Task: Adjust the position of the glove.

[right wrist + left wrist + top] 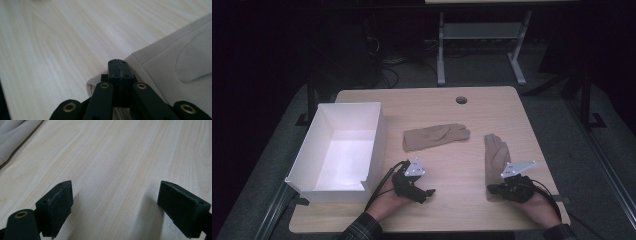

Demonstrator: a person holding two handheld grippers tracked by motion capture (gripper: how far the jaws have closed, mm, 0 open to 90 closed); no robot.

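Observation:
Two tan gloves lie flat on the wooden table (452,210). One glove (434,136) rests near the middle with its fingers to the right. The other glove (497,157) lies at the right with its fingers pointing away from me. My right gripper (493,190) sits at that glove's cuff, and in the right gripper view its jaws (118,67) are pressed together on the cuff edge of the glove (180,62). My left gripper (427,193) stands open over bare wood (115,202), nothing between its jaws. A strip of tan glove fabric (12,137) shows far off in the left gripper view.
An open white box (375,142) stands at the table's left side, close to my left hand. A round cable hole (461,100) sits near the far edge. Beyond the table stand a desk frame (482,35) and cables on a dark floor.

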